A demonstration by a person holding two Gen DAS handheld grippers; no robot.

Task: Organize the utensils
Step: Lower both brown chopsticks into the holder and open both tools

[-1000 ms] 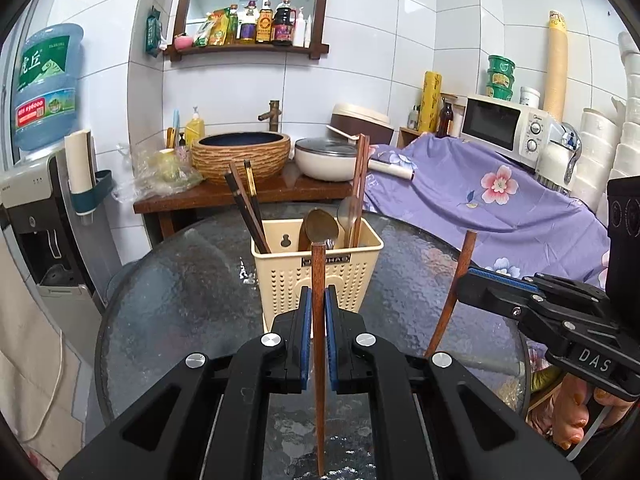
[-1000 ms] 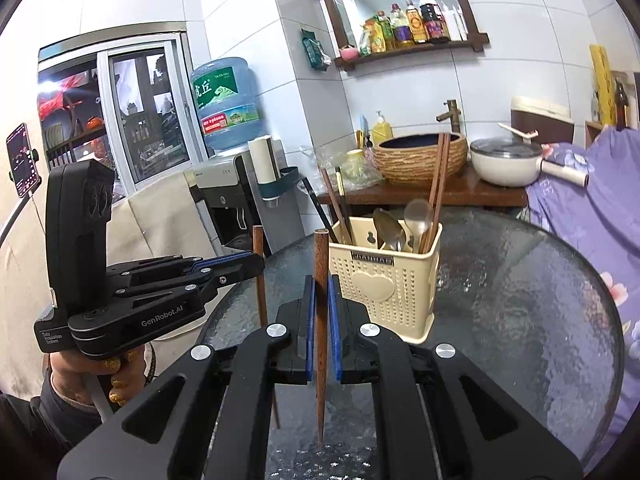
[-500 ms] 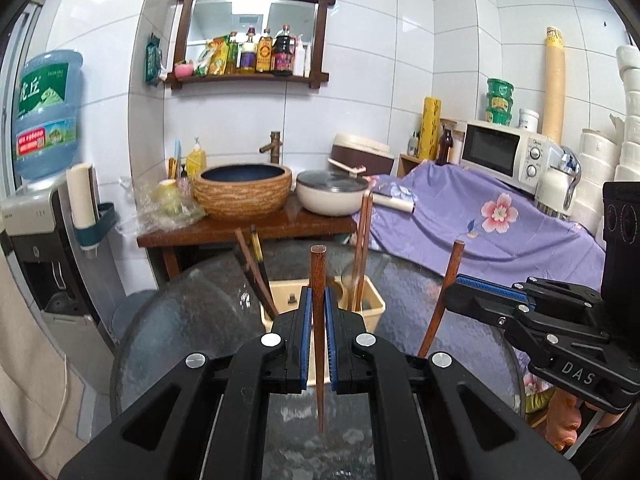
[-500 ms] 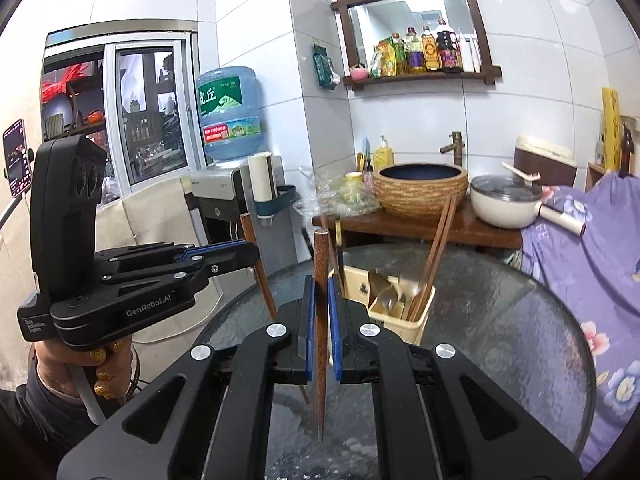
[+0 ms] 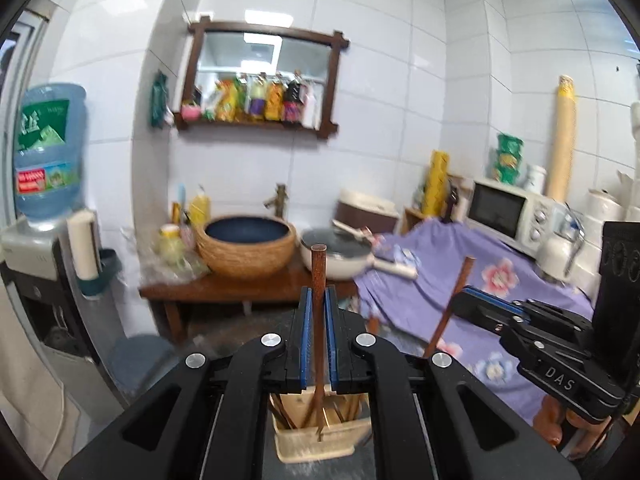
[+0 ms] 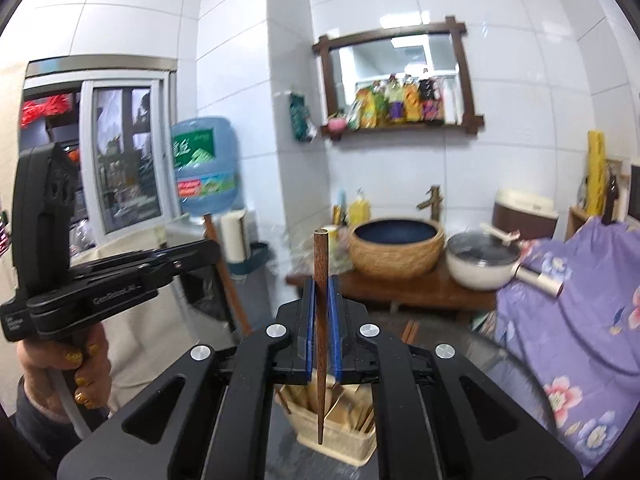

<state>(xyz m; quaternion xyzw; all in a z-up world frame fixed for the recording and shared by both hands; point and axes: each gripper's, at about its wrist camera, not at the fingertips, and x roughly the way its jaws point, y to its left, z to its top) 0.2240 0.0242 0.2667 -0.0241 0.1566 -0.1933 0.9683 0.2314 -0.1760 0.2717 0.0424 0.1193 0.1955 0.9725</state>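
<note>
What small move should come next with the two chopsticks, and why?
Probably lower both chopsticks into the cream utensil basket. The left gripper and the right gripper each clamp one upright chopstick, tips seemingly above the basket.

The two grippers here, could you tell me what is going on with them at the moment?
A person is sorting utensils with a handheld gripper in each hand. The left gripper is shut on one brown chopstick, and the right gripper is shut on another chopstick. Both sticks are held roughly upright, tips down, above the cream utensil basket on the glass table, which already holds other utensils. Neither stick is in the basket yet.
</note>
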